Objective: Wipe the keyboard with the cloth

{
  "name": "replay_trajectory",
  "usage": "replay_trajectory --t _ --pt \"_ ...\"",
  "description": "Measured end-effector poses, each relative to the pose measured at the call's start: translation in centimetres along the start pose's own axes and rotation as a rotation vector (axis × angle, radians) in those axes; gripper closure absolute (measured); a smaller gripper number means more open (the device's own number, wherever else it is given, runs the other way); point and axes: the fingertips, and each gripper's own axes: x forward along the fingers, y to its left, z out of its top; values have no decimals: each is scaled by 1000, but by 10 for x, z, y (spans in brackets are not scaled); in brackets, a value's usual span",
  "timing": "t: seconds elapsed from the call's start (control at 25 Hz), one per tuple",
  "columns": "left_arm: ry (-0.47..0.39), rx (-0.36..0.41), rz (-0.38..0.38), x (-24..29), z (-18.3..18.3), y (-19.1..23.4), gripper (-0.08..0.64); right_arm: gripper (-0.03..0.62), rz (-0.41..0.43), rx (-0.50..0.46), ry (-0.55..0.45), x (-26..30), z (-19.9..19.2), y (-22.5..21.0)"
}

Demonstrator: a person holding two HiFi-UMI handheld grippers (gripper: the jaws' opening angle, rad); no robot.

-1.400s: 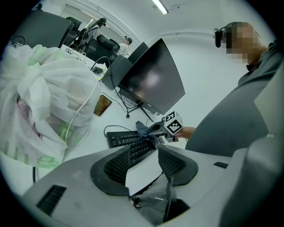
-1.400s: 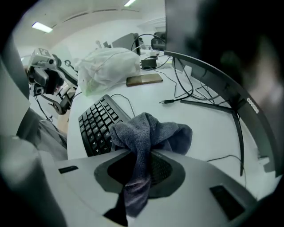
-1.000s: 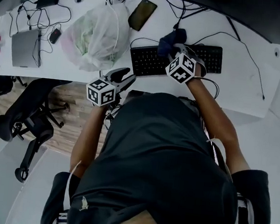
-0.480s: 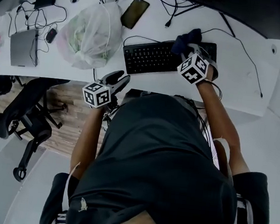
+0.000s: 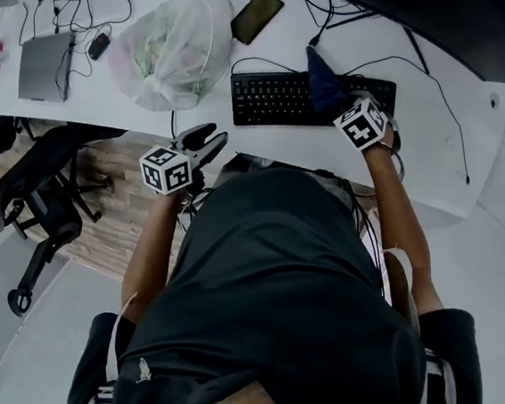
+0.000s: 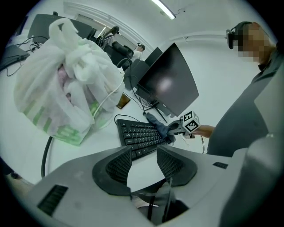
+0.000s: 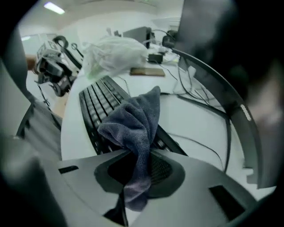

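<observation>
Shifted right along keyboard (image 5: 272, 98) since a sec ago w/ right gripper (image 7: 135, 168) clamped on cloth (image 7: 133, 124). Keep press light, strokes even. Leave left gripper (image 6: 144, 164) wide, empty.

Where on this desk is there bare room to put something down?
The widest bare patch lies right of the keyboard, out to the right edge of the desk, crossed only by one thin cable. A narrow strip also runs between the keyboard and the front edge. It is crowded at the back left, around the plastic bag, phone and grey box.
</observation>
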Motion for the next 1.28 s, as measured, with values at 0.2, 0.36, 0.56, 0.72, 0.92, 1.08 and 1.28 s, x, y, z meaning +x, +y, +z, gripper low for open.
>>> replay_trajectory --t 0.2,0.36,0.56,0.72,0.92,1.08,1.28 --pt "22 0 -22 -3 -10 3 385 528 -93 -129 61 -15 12 4" --pt "28 29 -52 2 0 -4 385 527 42 -475 -18 9 95 110" --pt "18 51 -61 -4 14 -2 385 528 121 -237 -21 11 65 100" --pt "18 43 -55 -10 12 5 385 528 -44 -104 221 -12 -41 19" --pt "55 52 -75 2 6 -2 385 528 65 -269 12 -12 49 80" --pt "63 78 -92 14 12 -19 385 527 226 -434 -84 12 108 152" --pt "55 78 -68 18 7 -29 385 528 138 -86 -15 6 12 63"
